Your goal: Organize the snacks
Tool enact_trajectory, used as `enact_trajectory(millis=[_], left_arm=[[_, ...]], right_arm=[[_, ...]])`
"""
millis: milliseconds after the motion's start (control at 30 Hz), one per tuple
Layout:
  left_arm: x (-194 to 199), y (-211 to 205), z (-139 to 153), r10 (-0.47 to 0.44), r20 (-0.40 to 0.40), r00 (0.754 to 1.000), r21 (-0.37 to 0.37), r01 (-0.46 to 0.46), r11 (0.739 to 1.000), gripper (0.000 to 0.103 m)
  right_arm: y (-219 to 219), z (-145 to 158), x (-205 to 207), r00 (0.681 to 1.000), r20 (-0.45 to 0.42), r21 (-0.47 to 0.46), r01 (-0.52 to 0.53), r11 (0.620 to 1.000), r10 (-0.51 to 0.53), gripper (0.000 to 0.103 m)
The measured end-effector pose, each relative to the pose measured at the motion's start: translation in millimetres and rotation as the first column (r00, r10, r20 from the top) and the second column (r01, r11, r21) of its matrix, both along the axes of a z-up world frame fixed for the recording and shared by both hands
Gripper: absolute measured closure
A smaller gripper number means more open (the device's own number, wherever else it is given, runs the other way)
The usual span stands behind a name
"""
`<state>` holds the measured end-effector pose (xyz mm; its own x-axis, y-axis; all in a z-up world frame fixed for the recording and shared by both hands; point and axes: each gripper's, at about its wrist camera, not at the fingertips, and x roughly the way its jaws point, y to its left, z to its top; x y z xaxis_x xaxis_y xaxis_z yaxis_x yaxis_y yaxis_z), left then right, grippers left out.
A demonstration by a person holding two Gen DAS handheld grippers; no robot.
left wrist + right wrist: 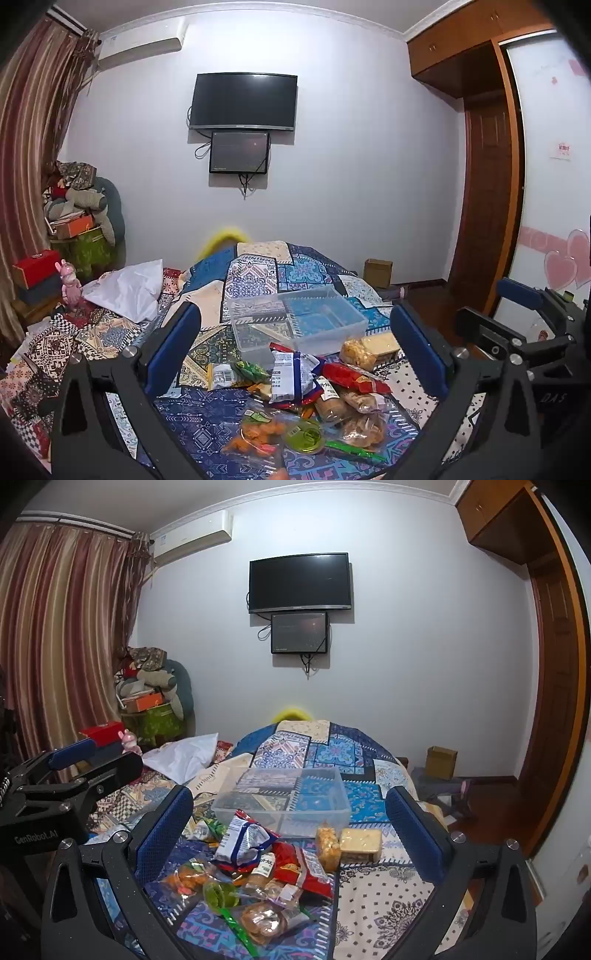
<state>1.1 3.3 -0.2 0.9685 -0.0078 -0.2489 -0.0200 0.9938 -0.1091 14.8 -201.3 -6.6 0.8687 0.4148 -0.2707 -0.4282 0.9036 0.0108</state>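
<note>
Holding our left gripper and right gripper above the patchwork bedspread, both spread wide and gripping nothing, we are facing the snack packets heaped just in front of the clear plastic bin.

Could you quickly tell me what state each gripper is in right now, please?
Left gripper: open, holding nothing, above the snack pile.
Right gripper: open, holding nothing, facing the clear plastic bin.
</note>
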Motion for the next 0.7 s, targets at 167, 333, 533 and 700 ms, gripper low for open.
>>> enact_trajectory(millis=[167,333,533,700], left_arm=[[-2.1,-4.3,4.5,0.011,0.011,1.0,0.024,-0.011,1.0,0.0],[-1.3,-3.5,-0.7,-0.001,0.004,1.0,0.019,0.001,1.0,0.0],[-0.5,-3.0,-2.5,0.0,0.007,1.0,0.018,0.0,1.0,0.0],[0.1,-3.4,-4.3,0.0,0.004,1.0,0.028,0.0,1.0,0.0]], right_arm=[[0.9,-0.2,-0.2,1.0,-0.001,0.002,0.009,1.0,-0.009,0.0],[-3.2,-0.1,0.9,1.0,-0.01,0.012,0.009,1.0,-0.008,0.0],[-3.2,-1.8,1.0,1.0,-0.015,0.012,0.018,1.0,-0.018,0.0],[-4.9,-1.9,0.3,1.0,-0.017,0.008,0.02,1.0,-0.02,0.0]])
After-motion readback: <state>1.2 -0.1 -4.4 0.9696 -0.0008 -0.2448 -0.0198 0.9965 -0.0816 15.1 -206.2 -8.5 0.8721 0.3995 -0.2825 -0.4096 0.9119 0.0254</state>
